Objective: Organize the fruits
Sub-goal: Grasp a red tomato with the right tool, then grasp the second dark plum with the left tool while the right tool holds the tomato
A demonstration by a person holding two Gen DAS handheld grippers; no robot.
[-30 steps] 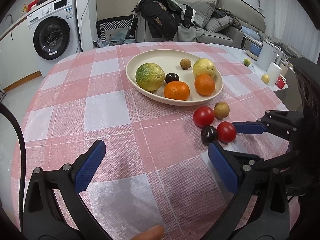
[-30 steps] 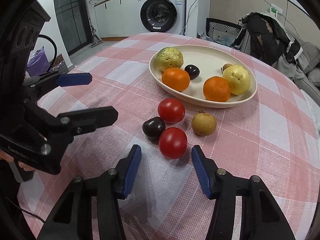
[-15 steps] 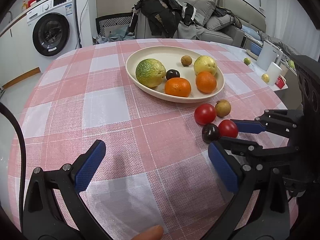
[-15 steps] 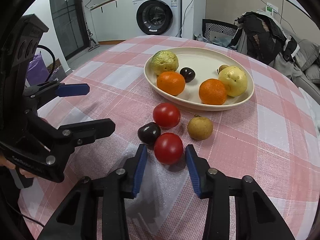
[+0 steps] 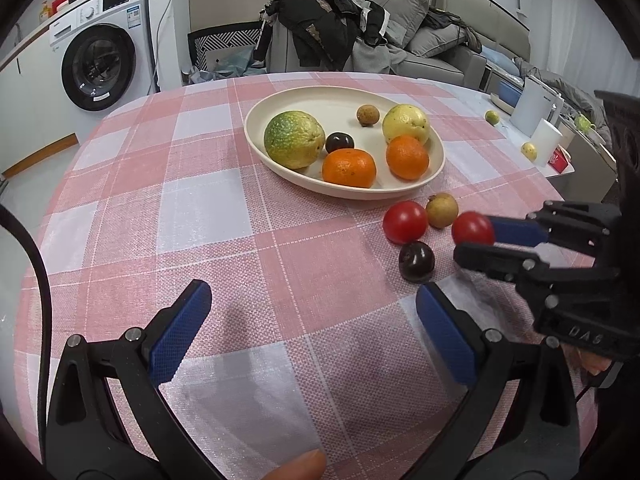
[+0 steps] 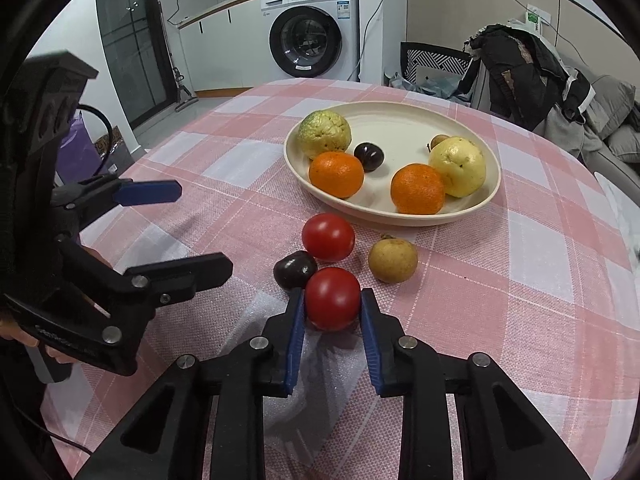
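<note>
Right gripper [image 6: 333, 307] fingers, apart a second ago, now clamp the near tomato [image 6: 333, 298]; transfer to plate [image 6: 490, 196] follows. Left gripper [image 5: 312, 334] fingers remain apart.

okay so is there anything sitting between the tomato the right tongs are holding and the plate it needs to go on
Yes. The other tomato lies on the cloth directly between the held tomato in the right tongs and the plate. A dark plum touches it on the left.

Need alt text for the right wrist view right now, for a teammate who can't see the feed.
The right gripper has its fingers closed on a red tomato on the pink checked tablecloth. A dark plum, second tomato and tan fruit lie beside a plate of fruit.
</note>
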